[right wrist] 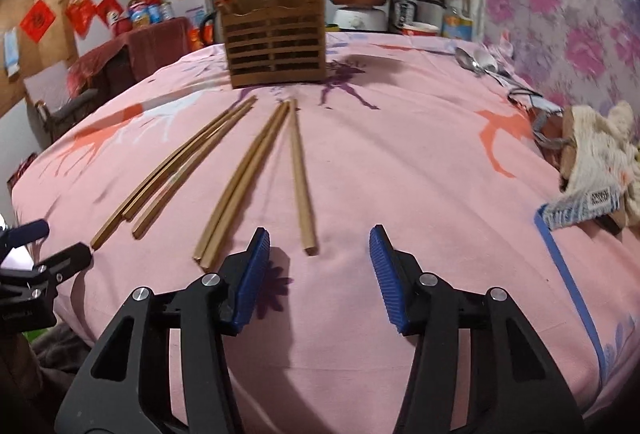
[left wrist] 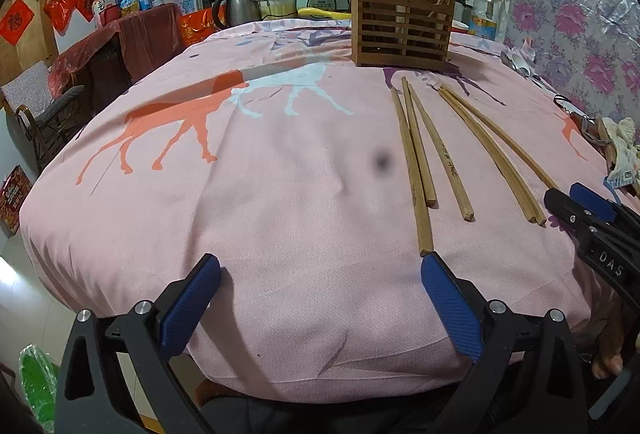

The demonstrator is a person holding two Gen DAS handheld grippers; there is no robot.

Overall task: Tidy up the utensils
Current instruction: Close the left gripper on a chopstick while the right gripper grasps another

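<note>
Several wooden chopsticks [left wrist: 418, 154] lie side by side on the pink cloth, pointing toward a slatted wooden utensil holder [left wrist: 402, 30] that has a few chopsticks standing in it. My left gripper [left wrist: 320, 262] is open low over the cloth, its right pad at the near end of the leftmost chopstick. My right gripper [right wrist: 320, 238] is open, and the near end of the single rightmost chopstick [right wrist: 300, 174] lies between its blue pads without either pad touching it. The holder [right wrist: 276, 42] stands behind the chopsticks. Each gripper shows in the other's view: right gripper [left wrist: 576, 200], left gripper [right wrist: 56, 242].
Metal spoons [right wrist: 476, 60] lie at the far right of the table beside a flowered wall covering. A knitted bundle and a printed packet [right wrist: 588, 162] sit at the right edge. Bottles, a kettle [left wrist: 234, 4] and cookers stand behind the table. A chair [left wrist: 40, 106] is at the left.
</note>
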